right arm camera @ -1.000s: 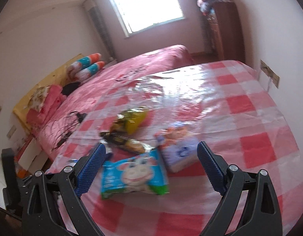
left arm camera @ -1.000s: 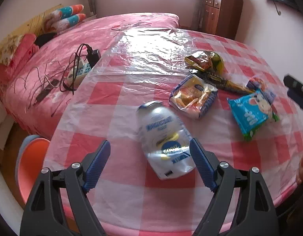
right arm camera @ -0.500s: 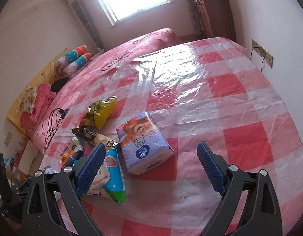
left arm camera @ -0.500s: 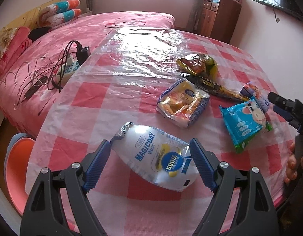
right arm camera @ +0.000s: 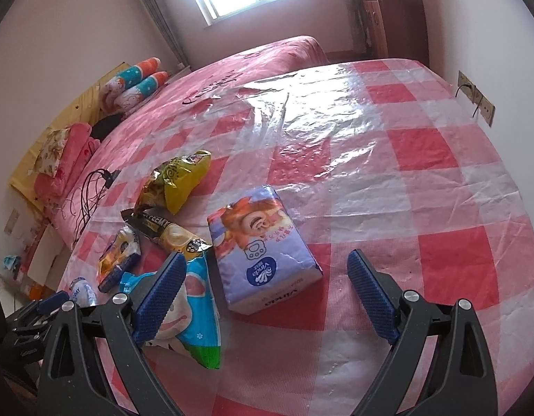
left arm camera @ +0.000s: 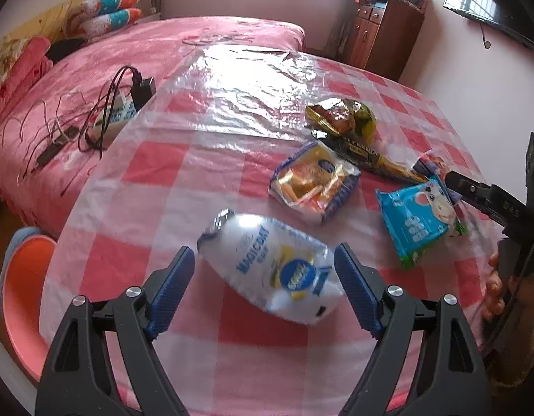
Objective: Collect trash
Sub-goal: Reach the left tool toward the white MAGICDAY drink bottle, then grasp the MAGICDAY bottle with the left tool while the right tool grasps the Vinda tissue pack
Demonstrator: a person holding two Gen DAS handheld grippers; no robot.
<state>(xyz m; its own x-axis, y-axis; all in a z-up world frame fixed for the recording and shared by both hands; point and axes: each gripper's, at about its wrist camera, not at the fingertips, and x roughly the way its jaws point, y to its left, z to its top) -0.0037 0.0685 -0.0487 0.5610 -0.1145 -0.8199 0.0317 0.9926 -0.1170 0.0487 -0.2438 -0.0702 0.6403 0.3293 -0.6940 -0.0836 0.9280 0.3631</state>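
White pouch (left arm camera: pixel 277 267) lies between the left gripper's (left arm camera: pixel 263 284) spread jaws

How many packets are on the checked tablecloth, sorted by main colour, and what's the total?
White: 1, white pouch
Blue: 1, blue wipes pack
Purple: 1, purple tissue pack
Yellow-green: 1, yellow-green bag
Black and gold: 1, black wrapper
Orange and clear: 1, biscuit pack
Total: 6

Left hand-held gripper (left arm camera: pixel 263 280) hangs wide open over the counter (left arm camera: pixel 204 159) w/ white Magicday pouch (left arm camera: pixel 270 267) between the blue pads, not pinched. Beyond: biscuit pack (left arm camera: pixel 313 182), blue cartoon wrapper (left arm camera: pixel 419 215), yellow-green snack bag (left arm camera: pixel 343 118). Right hand-held gripper (left arm camera: pixel 482 190) pokes in at the edge.
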